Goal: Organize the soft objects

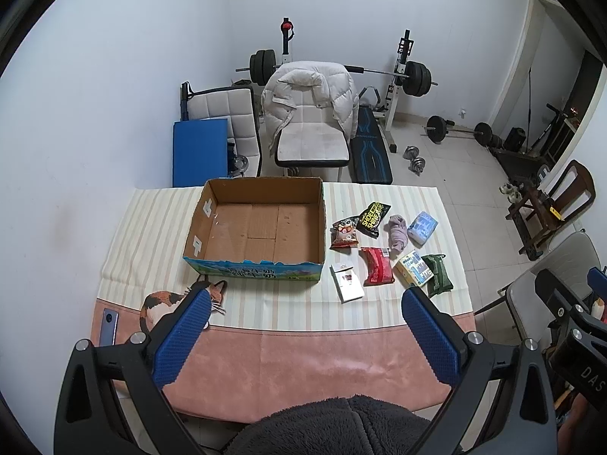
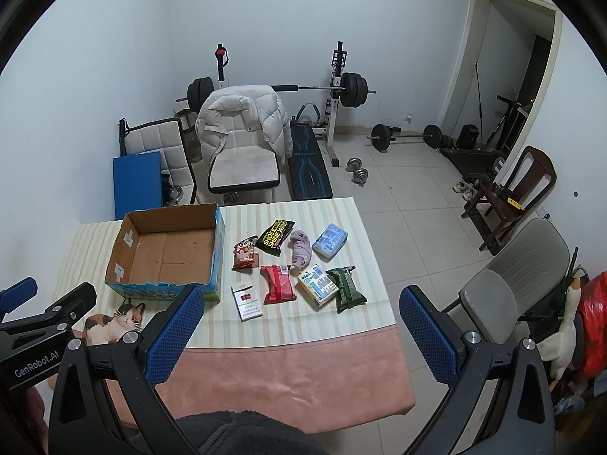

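Left wrist view: the left gripper is spread wide and empty above the table's near edge. The empty cardboard box sits toward the far left; soft packets, including a rolled sock, lie just right of it.

Right wrist view: the right gripper is spread wide and empty over the near right corner.
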A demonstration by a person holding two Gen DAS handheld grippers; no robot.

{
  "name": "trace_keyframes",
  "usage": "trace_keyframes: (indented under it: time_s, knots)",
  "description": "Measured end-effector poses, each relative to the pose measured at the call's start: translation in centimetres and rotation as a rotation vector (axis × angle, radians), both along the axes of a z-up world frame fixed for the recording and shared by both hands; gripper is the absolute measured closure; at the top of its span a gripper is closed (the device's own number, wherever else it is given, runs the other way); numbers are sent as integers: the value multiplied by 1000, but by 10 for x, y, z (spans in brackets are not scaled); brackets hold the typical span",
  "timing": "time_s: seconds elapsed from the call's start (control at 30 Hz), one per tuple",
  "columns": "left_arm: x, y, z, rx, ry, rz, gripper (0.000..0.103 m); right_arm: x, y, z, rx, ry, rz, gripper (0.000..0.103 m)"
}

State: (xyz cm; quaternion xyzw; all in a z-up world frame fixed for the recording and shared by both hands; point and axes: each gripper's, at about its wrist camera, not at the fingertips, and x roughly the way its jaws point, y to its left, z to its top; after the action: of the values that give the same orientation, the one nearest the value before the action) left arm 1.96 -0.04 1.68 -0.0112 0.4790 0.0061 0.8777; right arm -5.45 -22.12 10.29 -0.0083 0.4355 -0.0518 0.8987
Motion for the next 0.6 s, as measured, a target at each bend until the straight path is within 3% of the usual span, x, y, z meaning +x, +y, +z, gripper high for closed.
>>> trace_keyframes:
  time_s: [0.6]
  knots:
    - [-2,1,12,-1,-39,3,0,1,10,18,1,-28,-9,0]
